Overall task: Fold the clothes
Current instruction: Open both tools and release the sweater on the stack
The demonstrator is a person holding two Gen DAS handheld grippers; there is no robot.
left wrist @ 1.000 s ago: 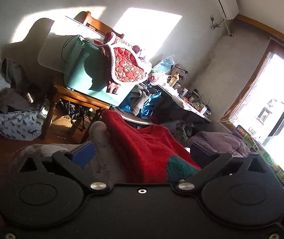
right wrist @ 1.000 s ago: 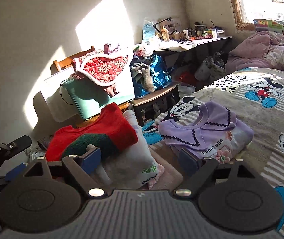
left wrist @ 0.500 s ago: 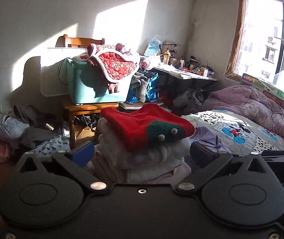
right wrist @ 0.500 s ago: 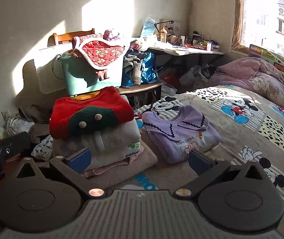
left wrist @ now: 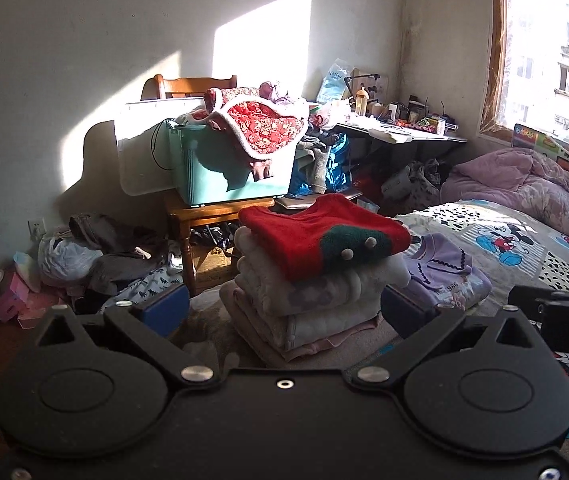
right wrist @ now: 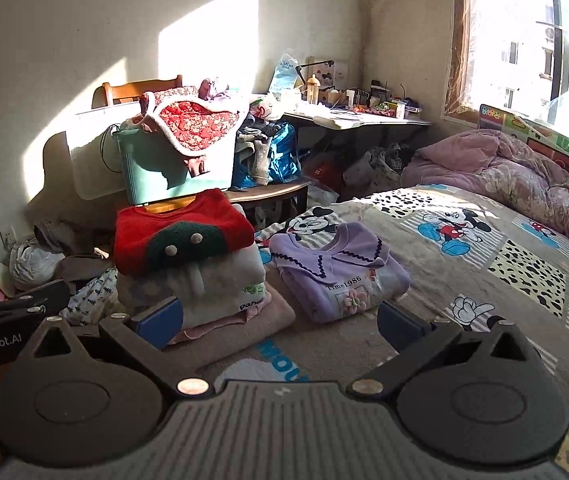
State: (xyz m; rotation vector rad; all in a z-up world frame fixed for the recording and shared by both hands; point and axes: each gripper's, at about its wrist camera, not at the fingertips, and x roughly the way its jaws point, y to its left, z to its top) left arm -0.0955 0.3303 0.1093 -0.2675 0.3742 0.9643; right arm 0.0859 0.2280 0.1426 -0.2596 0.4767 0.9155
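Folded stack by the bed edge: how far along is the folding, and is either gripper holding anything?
Done: the red sweater tops the folded stack, and a folded lilac top lies beside it on the bed. In hand: nothing; the left gripper and right gripper are both open and empty. Possibly left: clothes heaped over the teal bin and on the floor.

Each wrist camera looks forward and slightly downward along its fingers. Both views share the nearby folded clothes stack (left wrist: 316, 276) (right wrist: 188, 264) on the bed (right wrist: 484, 280).
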